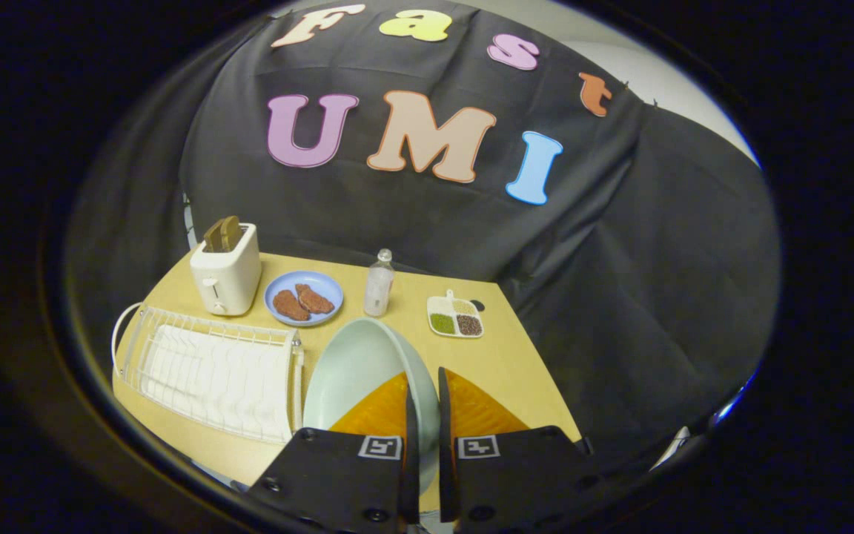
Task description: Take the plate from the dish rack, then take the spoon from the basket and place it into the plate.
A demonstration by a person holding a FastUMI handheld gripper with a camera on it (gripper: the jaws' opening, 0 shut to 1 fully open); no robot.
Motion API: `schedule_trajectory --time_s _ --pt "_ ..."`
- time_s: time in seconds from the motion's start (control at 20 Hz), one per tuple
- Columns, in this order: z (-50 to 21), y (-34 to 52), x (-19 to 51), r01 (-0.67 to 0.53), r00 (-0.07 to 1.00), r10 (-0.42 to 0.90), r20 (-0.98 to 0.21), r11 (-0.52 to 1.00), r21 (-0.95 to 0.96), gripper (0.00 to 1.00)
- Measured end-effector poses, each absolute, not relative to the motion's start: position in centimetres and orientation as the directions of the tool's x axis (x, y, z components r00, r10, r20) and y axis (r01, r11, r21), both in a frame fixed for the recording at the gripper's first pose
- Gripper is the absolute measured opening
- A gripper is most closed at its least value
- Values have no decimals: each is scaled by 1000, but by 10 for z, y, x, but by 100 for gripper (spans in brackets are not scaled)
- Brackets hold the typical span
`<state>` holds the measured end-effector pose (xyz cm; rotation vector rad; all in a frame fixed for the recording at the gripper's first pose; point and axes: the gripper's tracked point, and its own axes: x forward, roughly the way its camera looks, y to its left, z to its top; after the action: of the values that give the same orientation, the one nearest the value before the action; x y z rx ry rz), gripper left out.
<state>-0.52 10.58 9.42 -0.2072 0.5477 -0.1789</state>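
Note:
A pale green plate (356, 371) hangs tilted above the wooden table (516, 363), its hollow side turned toward the rack. My gripper (425, 380) is shut on the plate's right rim, one finger on the inside and the other on the outside. To the left of the plate stands the white wire dish rack (212, 371), with nothing in its slots.
Behind the rack stands a white toaster (225, 271) with bread in it. A blue plate (303, 298) with two brown patties, a small clear bottle (379, 284) and a divided dish of grains (456, 317) line the back of the table. The table's right edge lies just beyond my fingers.

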Motion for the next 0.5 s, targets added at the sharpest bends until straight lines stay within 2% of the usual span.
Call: schedule_trajectory --time_s 0.2,0.5 --pt "56 77 -27 96 824 -193 -532 974 -204 13" --pt "-6 72 -48 -4 822 -93 -562 986 -169 13"
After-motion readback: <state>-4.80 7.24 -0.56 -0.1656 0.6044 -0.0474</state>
